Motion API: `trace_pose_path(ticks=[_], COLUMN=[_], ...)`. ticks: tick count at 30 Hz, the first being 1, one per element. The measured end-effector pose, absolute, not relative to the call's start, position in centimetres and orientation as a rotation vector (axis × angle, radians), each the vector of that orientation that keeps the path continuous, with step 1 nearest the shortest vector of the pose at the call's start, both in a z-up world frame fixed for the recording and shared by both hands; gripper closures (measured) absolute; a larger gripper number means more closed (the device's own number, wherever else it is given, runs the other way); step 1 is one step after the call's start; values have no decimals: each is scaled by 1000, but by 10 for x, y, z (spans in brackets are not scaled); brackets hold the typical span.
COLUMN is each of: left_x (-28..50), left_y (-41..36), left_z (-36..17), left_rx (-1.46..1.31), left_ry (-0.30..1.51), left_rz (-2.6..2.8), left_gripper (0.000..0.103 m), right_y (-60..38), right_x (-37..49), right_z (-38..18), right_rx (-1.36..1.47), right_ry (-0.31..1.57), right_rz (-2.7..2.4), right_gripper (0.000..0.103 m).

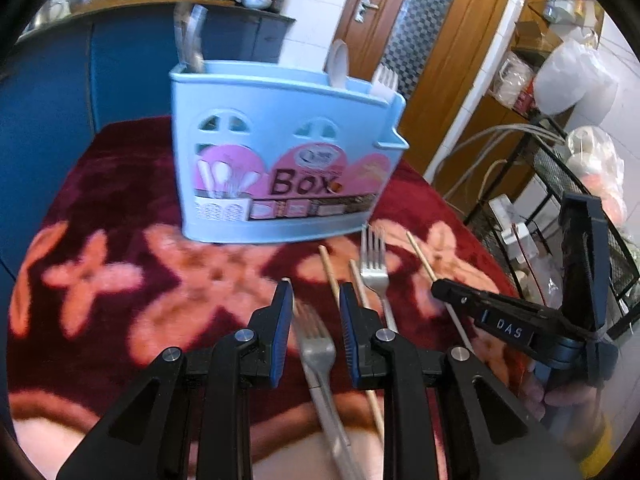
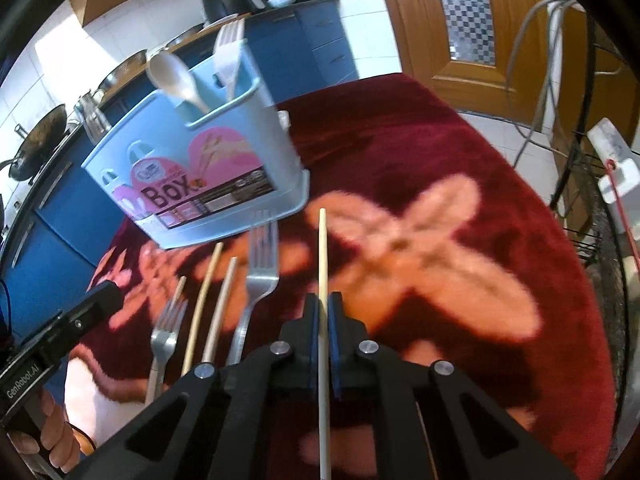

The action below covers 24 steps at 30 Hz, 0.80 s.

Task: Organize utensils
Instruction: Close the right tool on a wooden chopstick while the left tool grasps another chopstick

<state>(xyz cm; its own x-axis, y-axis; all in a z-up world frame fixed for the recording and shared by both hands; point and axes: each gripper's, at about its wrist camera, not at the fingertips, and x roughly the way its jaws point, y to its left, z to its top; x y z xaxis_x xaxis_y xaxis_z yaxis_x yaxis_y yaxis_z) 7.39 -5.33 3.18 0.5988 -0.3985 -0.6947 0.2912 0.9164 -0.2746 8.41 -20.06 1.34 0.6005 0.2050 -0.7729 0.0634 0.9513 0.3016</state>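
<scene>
Our right gripper (image 2: pixel 323 312) has its jaws pressed together on a single chopstick (image 2: pixel 322 256), which runs straight out ahead between the pads and back under the claw. Our left gripper (image 1: pixel 316 308) stands with its jaws apart, straddling the near fork (image 1: pixel 316 344) without the pads touching it, so that fork lies free on the red flowered cloth (image 2: pixel 460 152). Just to the left of the right claw lie a second fork (image 2: pixel 262 268) and two more chopsticks (image 2: pixel 208 292), side by side. Ahead of both claws, past the tips of these pieces, stands the blue utensil box (image 1: pixel 280 152), upright, with a white spoon (image 1: pixel 338 64) and a white fork (image 1: pixel 384 80) already in its right end. We judge the step in hand to be picking up: one stick gripped, one fork about to be. Next we must lift the stick clear, tip it upright and lower it into an open compartment
</scene>
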Motion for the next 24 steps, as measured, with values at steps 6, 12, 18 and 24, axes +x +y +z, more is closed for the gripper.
trace_pose_path(ticks=[6, 12, 18, 24], left_x=[92, 109, 122, 129], left_y=[-79, -101, -116, -118], left_z=[16, 6, -7, -12], left_rx=[-100, -29, 3, -11], left_ry=[927, 979, 1062, 1077], left_rz=[-429, -422, -404, -409], left_gripper=[80, 80, 80, 96], right_y=[-216, -219, -224, -221], right_x=[81, 82, 85, 92], right_z=[9, 3, 0, 1], right_rx=[355, 368, 385, 337], right_ry=[921, 927, 938, 969], right_rz=[88, 105, 133, 147], right_gripper=[97, 97, 96, 96])
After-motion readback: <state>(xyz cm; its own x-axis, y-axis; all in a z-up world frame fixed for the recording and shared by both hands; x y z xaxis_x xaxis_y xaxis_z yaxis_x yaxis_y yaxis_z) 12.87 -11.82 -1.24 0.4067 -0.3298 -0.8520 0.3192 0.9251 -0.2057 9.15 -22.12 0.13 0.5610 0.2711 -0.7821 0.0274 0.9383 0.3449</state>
